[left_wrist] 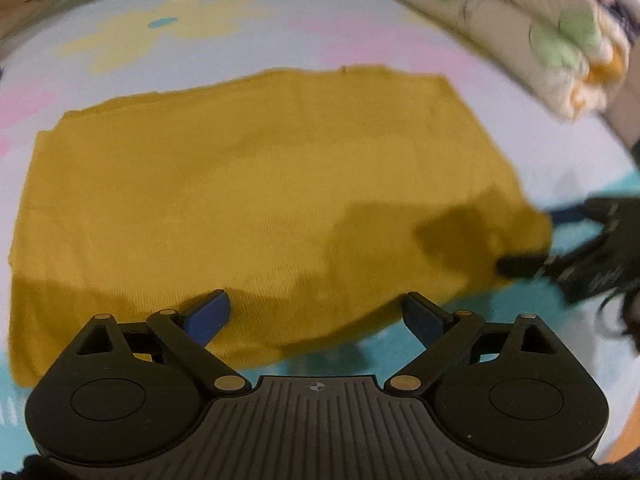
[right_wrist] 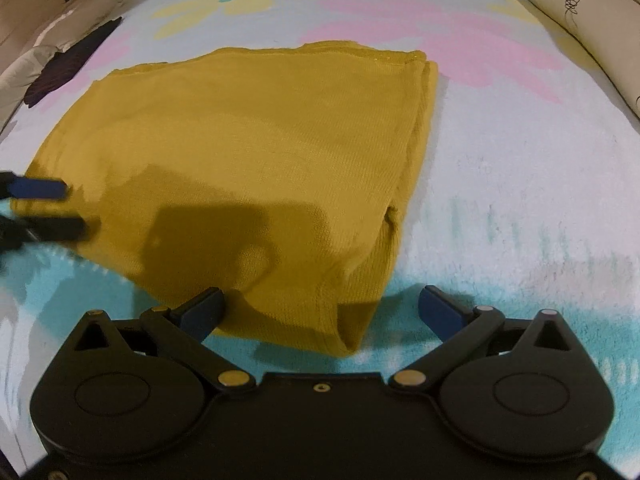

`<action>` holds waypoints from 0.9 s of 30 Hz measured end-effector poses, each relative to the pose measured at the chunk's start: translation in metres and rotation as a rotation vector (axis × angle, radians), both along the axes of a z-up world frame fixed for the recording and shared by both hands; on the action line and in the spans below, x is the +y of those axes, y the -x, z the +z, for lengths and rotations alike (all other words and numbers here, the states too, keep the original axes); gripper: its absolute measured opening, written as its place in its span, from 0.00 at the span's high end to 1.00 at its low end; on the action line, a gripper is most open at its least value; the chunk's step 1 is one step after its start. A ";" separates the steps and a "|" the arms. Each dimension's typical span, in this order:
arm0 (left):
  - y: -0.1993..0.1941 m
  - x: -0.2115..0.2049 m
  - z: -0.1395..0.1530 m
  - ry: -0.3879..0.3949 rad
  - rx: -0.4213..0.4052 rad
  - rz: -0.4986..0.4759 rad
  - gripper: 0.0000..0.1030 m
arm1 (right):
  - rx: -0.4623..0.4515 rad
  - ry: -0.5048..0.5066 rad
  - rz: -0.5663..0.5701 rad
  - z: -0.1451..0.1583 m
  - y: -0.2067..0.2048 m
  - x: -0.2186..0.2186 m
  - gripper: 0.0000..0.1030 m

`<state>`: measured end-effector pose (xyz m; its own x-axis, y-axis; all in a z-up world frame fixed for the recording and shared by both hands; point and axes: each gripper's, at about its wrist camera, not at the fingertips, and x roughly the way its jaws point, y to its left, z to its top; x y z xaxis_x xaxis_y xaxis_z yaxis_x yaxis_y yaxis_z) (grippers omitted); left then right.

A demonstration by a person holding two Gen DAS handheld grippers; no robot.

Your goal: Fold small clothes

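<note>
Left gripper point(left_wrist: 316, 314) jaws spread wide over the near edge of the towel point(left_wrist: 256, 28), nothing held, folded mustard knit garment point(left_wrist: 256, 184) mid-towel, right gripper point(right_wrist: 320, 312) equally wide, straddling its near corner, floral pillow point(left_wrist: 532, 28) at the far right edge.

Mustard garment point(right_wrist: 248, 152) — matt ribbed knit; towel point(right_wrist: 520, 184) — fluffy terry.

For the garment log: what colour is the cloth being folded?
Mustard yellow, plain, no print; the cloth shows best in the right wrist view.
</note>
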<state>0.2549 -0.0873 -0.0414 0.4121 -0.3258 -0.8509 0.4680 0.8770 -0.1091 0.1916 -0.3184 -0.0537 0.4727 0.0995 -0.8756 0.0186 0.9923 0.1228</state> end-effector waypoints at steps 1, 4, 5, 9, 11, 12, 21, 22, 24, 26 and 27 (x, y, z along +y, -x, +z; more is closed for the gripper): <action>0.004 -0.002 -0.002 -0.021 -0.015 -0.024 0.08 | -0.001 -0.008 0.001 0.000 0.000 -0.001 0.00; 0.008 0.001 -0.002 -0.021 -0.011 -0.042 0.08 | -0.002 -0.049 0.002 0.002 0.001 -0.008 0.00; 0.007 0.004 -0.001 -0.003 -0.001 -0.036 0.08 | -0.001 -0.073 -0.006 0.003 0.000 -0.012 0.00; 0.002 0.014 0.007 0.083 0.051 -0.014 0.08 | -0.011 -0.218 -0.105 0.010 -0.001 -0.037 0.00; -0.005 0.022 0.014 0.172 0.074 0.022 0.08 | -0.031 -0.272 -0.170 0.015 -0.001 -0.049 0.00; -0.008 0.024 0.019 0.212 0.069 0.039 0.08 | -0.051 -0.304 -0.200 0.018 -0.001 -0.055 0.00; -0.080 0.034 0.039 0.417 0.067 0.276 0.08 | -0.140 -0.540 -0.415 0.027 -0.006 -0.085 0.00; -0.089 0.031 0.039 0.404 0.061 0.287 0.08 | -0.133 -0.537 -0.419 0.026 -0.007 -0.085 0.00; -0.104 0.021 0.038 0.384 0.053 0.291 0.08 | -0.122 -0.515 -0.422 0.024 -0.009 -0.084 0.00; -0.113 0.010 0.038 0.345 0.044 0.282 0.08 | -0.118 -0.487 -0.421 0.023 -0.012 -0.086 0.00; -0.117 0.004 0.038 0.318 0.036 0.275 0.08 | -0.119 -0.475 -0.419 0.023 -0.014 -0.088 0.00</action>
<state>0.3719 -0.0832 -0.0037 0.4920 -0.4567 -0.7412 0.2124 0.8886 -0.4065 0.2052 -0.4061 -0.0303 0.6466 0.2493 -0.7210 0.3520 0.7410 0.5719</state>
